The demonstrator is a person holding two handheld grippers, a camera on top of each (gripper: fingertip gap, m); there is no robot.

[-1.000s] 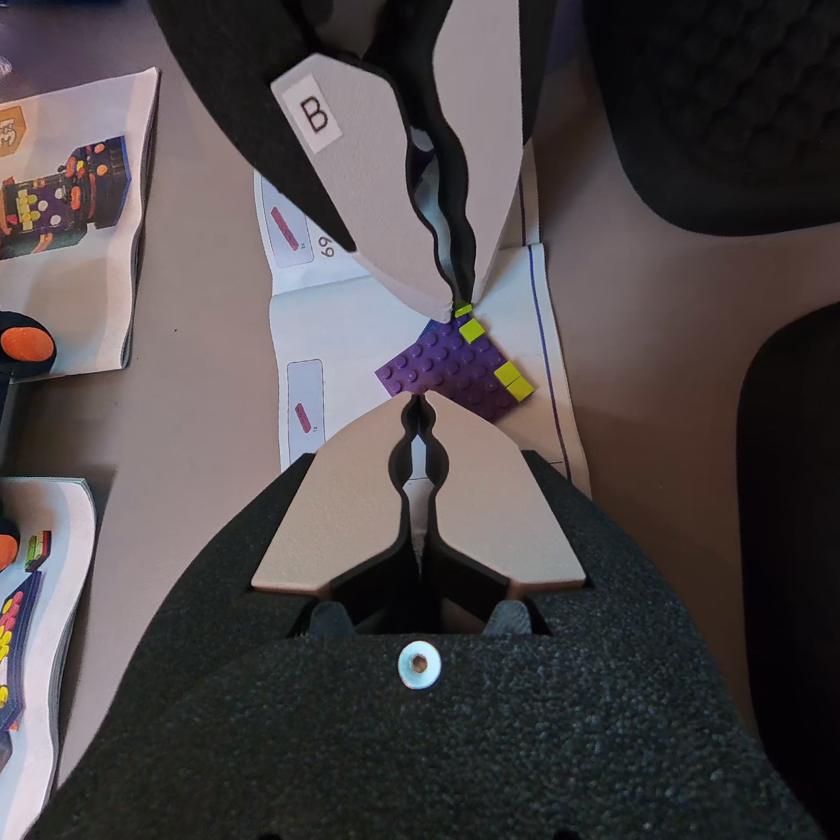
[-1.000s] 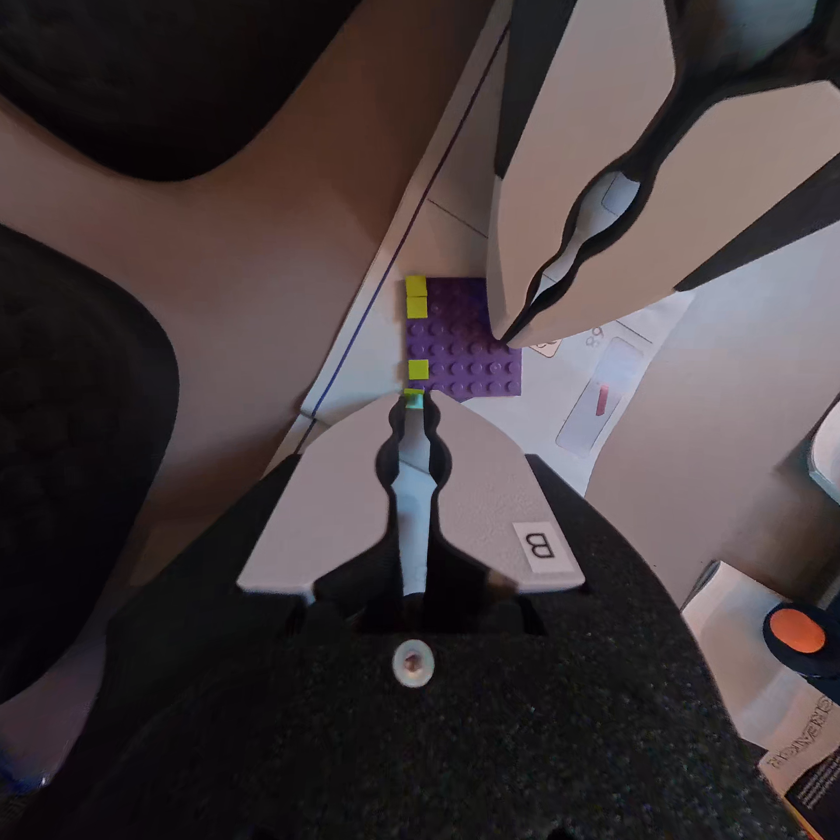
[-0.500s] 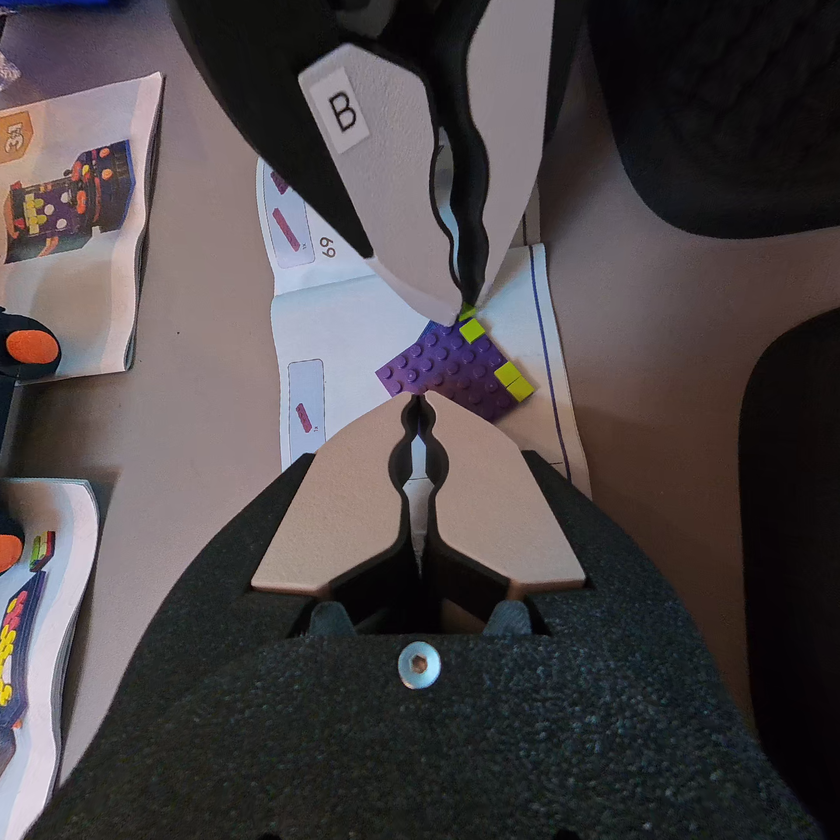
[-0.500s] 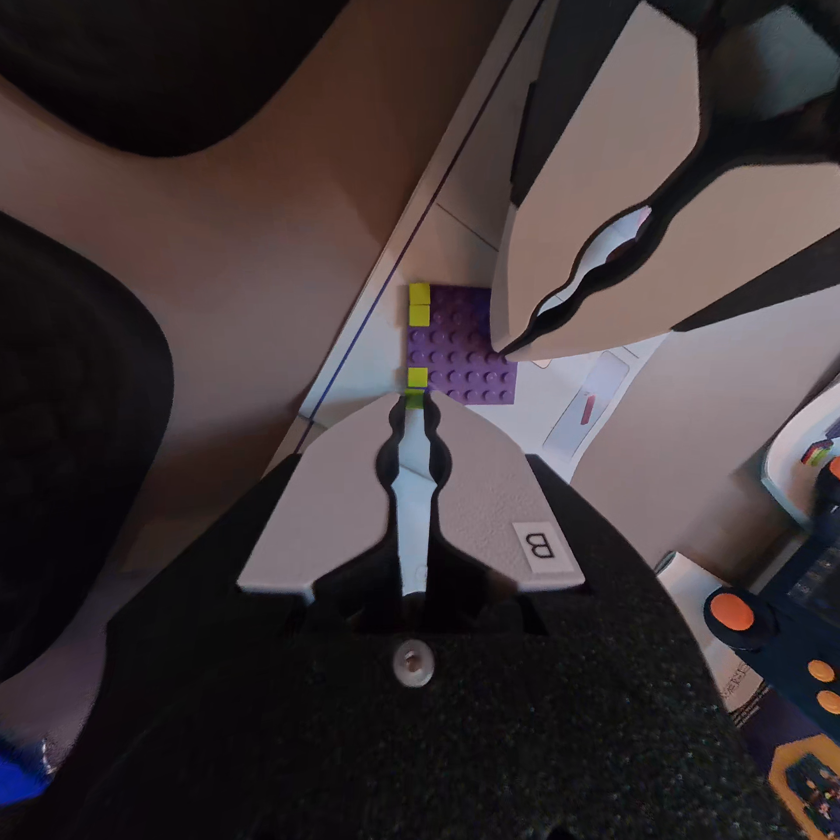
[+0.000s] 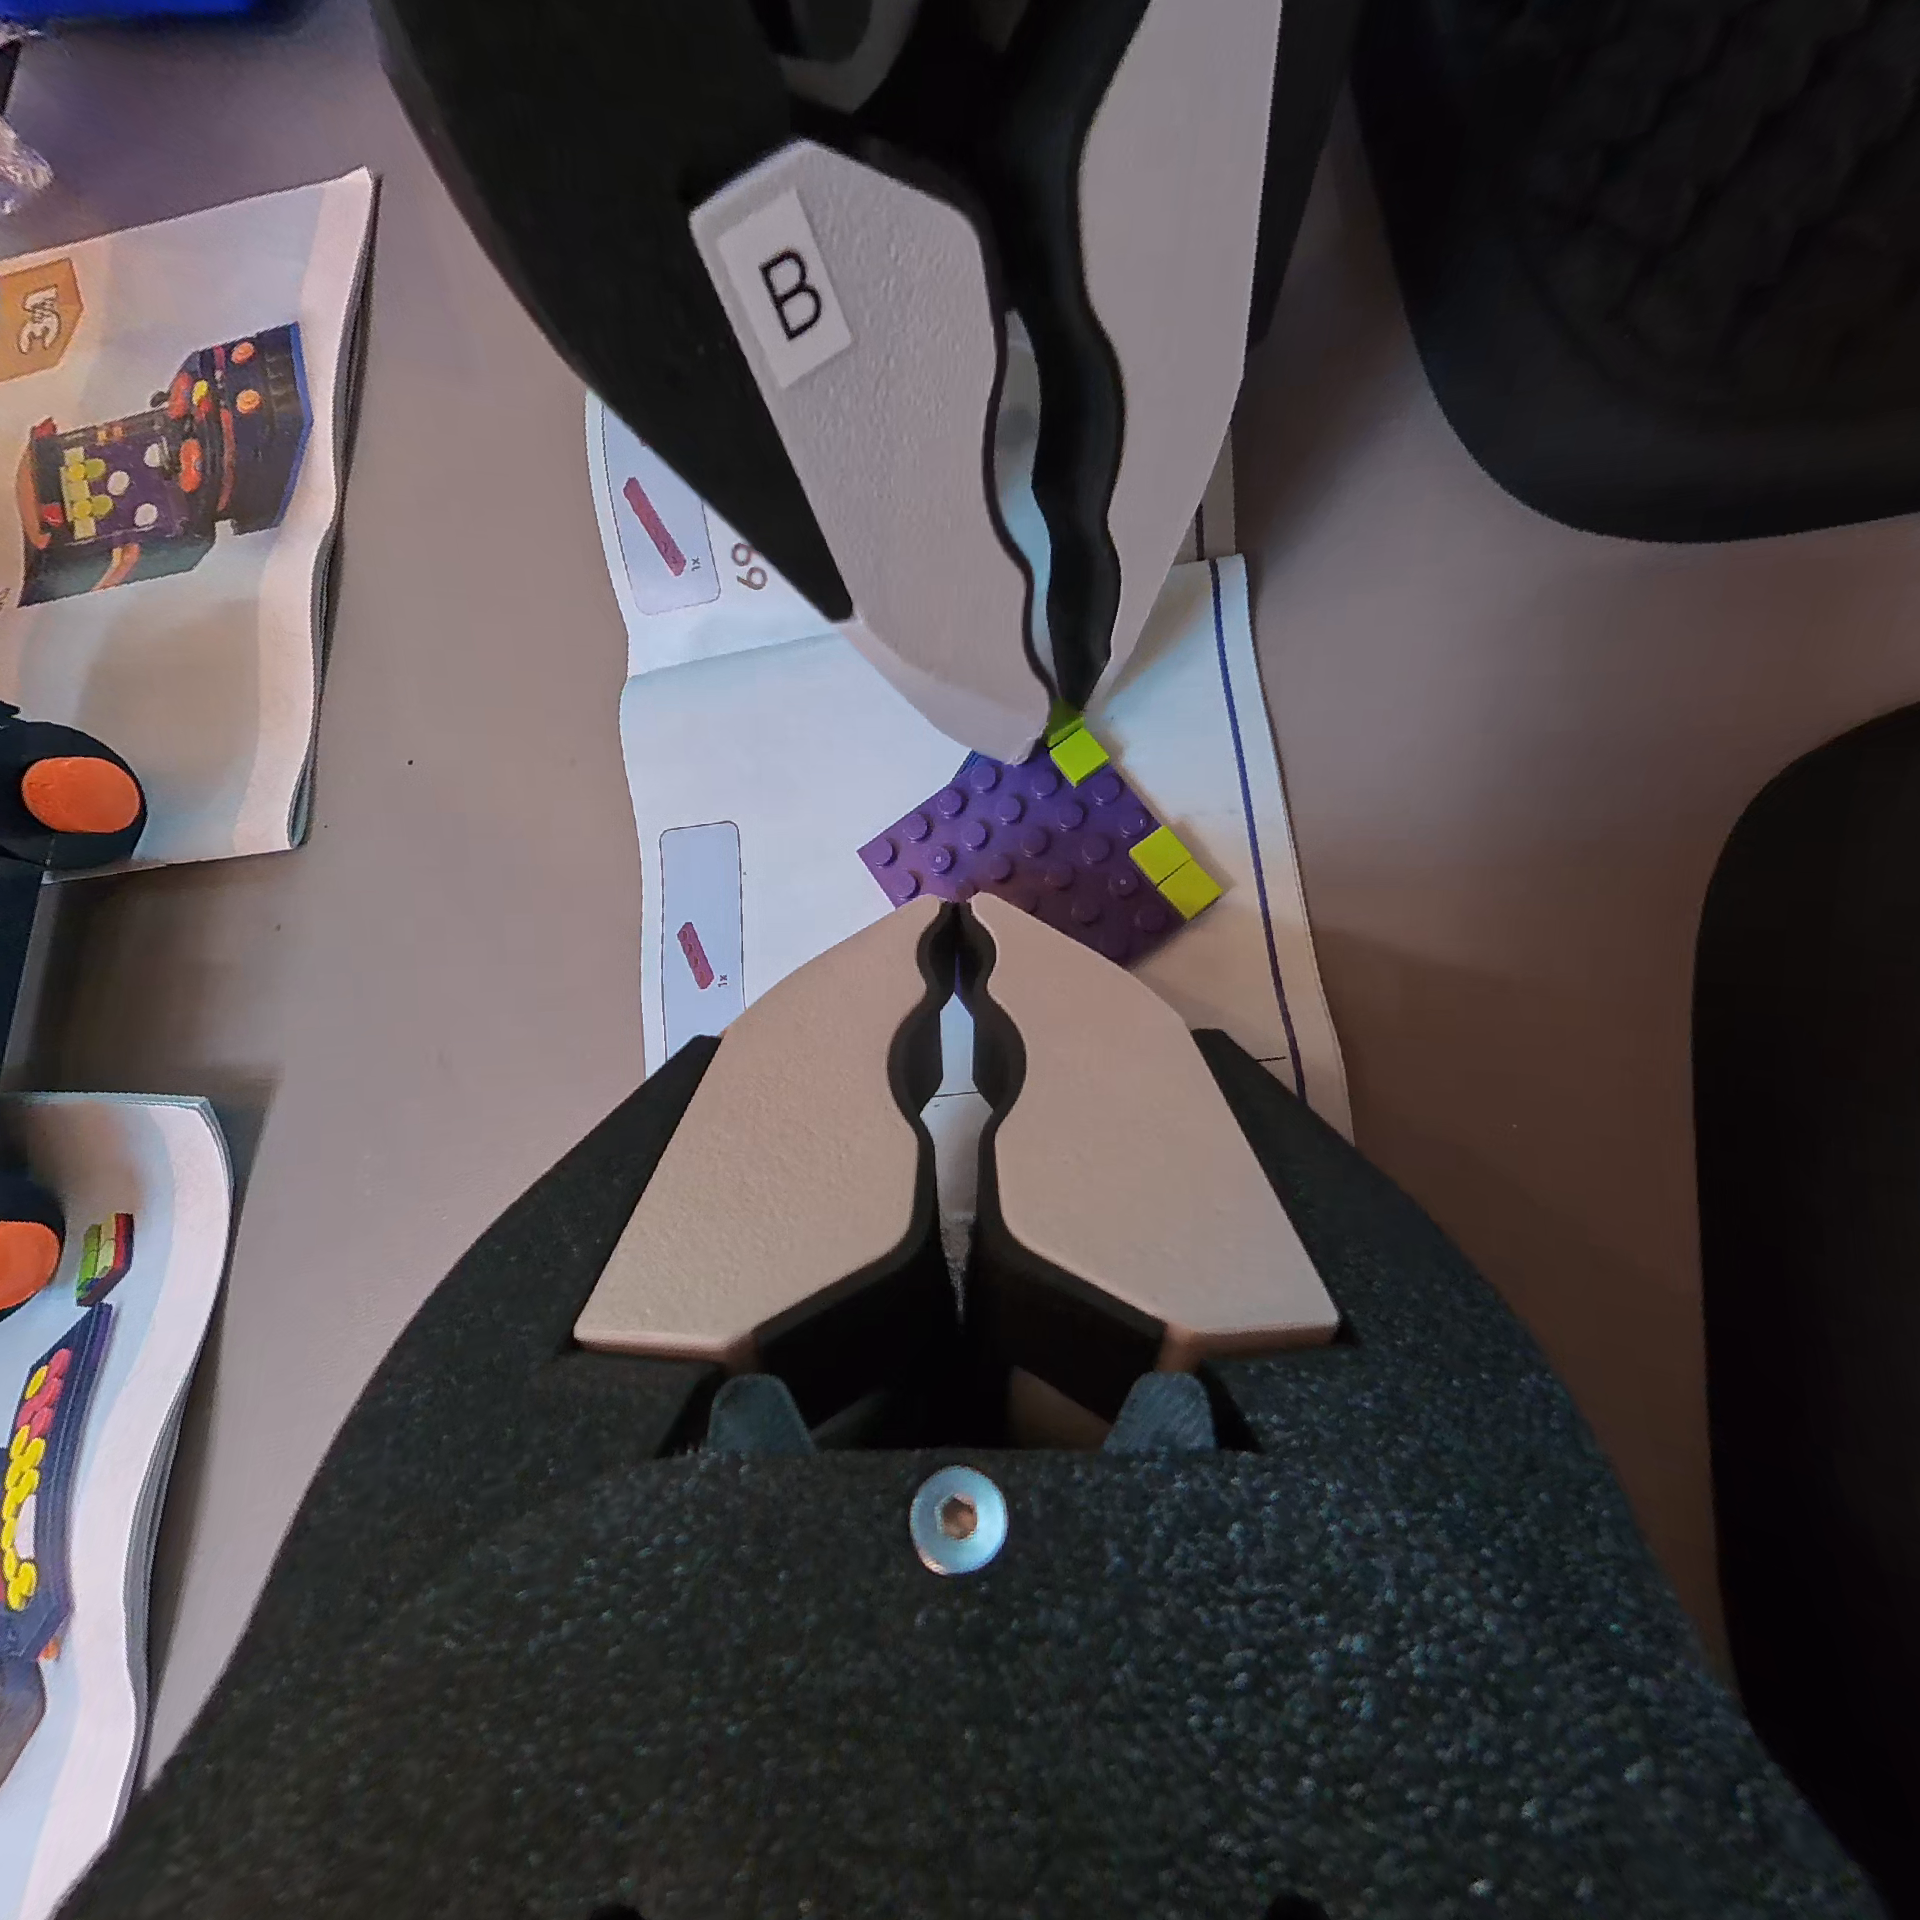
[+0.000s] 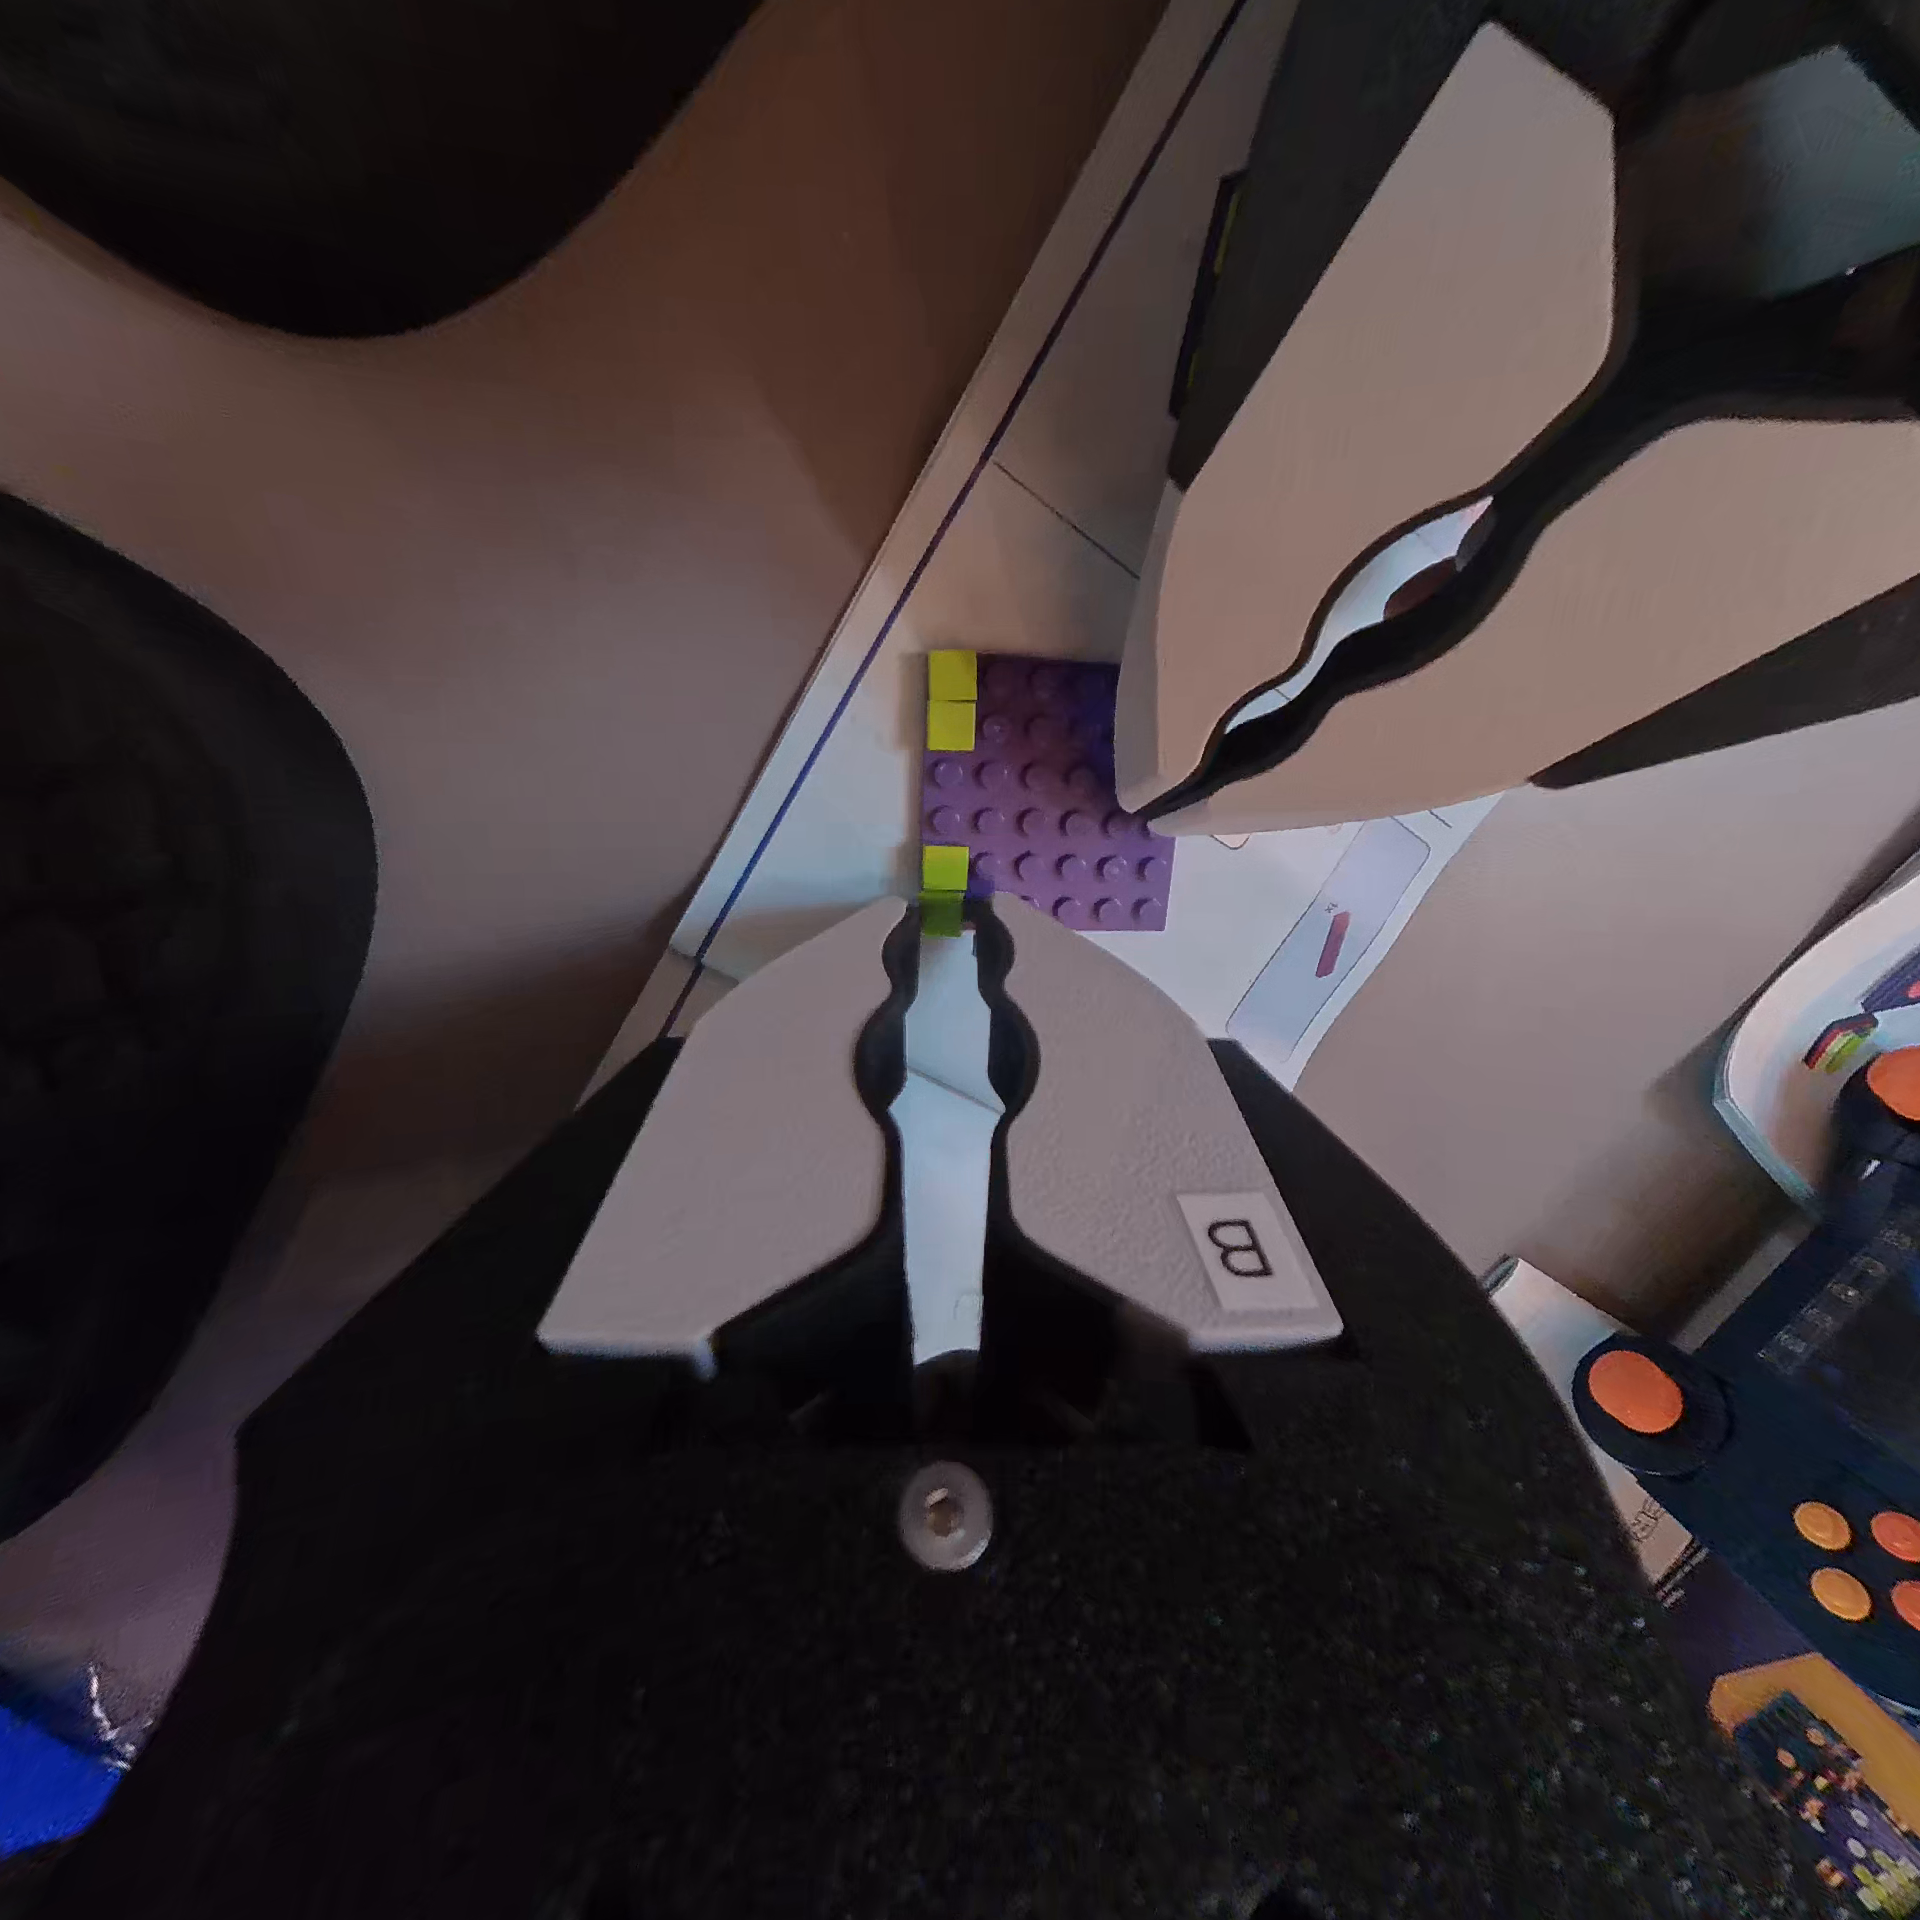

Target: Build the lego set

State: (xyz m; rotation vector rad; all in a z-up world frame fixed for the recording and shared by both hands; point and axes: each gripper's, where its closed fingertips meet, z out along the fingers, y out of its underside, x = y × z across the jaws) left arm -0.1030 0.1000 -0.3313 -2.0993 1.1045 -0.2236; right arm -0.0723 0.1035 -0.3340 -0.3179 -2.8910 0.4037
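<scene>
A purple studded plate [image 5: 1029, 852] lies on an open instruction booklet [image 5: 790, 748]. It carries a pair of lime tiles [image 5: 1174, 873] at one corner and a single lime tile [image 5: 1081, 753] along the same edge. My left gripper [image 5: 958, 909] is shut, with its tips resting on the plate's near corner. My right gripper [image 6: 945, 914] is shut on a small lime tile [image 6: 943, 918] and holds it at the plate's edge, right beside the single tile [image 6: 945, 869]. The plate [image 6: 1039, 810] and the left gripper [image 6: 1143, 816] also show in the right wrist view.
A second booklet [image 5: 177, 520] lies to the left and a stack of booklets [image 5: 104, 1455] sits at lower left. A dark blue model with orange knobs [image 6: 1631, 1392] stands nearby. Black padded shapes [image 5: 1662, 260] border the table's right side. Left and right tips are no more than a few centimetres apart.
My right gripper has tilted and brought the lime tile closer against the plate's edge beside the single tile. The left gripper and the plate have stayed put.
</scene>
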